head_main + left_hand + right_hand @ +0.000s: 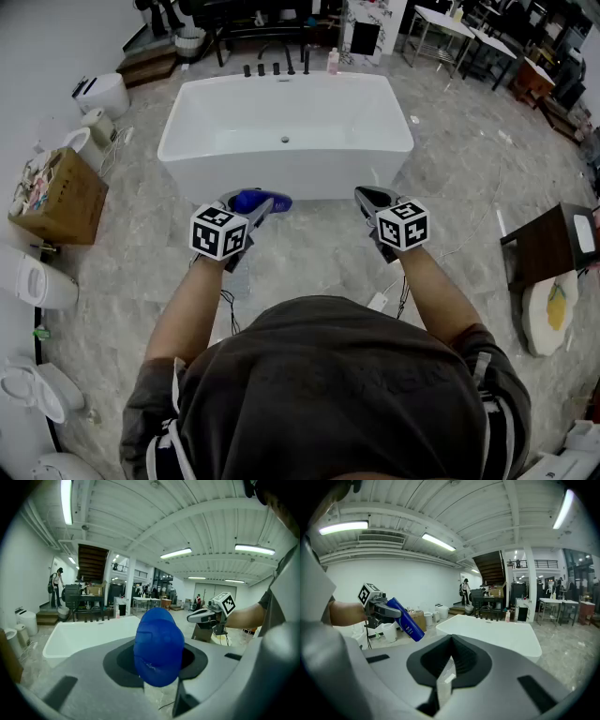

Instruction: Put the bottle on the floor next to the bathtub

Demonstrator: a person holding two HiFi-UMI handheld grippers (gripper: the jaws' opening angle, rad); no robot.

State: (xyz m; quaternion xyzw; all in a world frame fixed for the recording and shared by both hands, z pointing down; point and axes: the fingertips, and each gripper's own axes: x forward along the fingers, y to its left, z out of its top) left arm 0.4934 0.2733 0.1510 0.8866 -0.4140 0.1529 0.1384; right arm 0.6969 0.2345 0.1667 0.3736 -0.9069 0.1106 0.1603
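A blue bottle [262, 200] is held above the grey marble floor, just in front of the white bathtub [286, 131]. My left gripper [255, 206] is shut on it. In the left gripper view the bottle [158, 646] fills the space between the jaws, end-on to the camera, with the bathtub [89, 637] behind it. My right gripper [373, 201] is level with the left one, a short way to its right, with its jaws together and nothing in them. In the right gripper view the bottle [405, 620] slants down out of the left gripper [391, 611], beside the tub [492, 632].
A cardboard box [58, 197] and white toilets [28, 277] line the left wall. At the right stands a dark brown stand [553, 244]. Black taps [277, 68] and a pink bottle [333, 61] are at the tub's far end. A cable [230, 309] lies on the floor.
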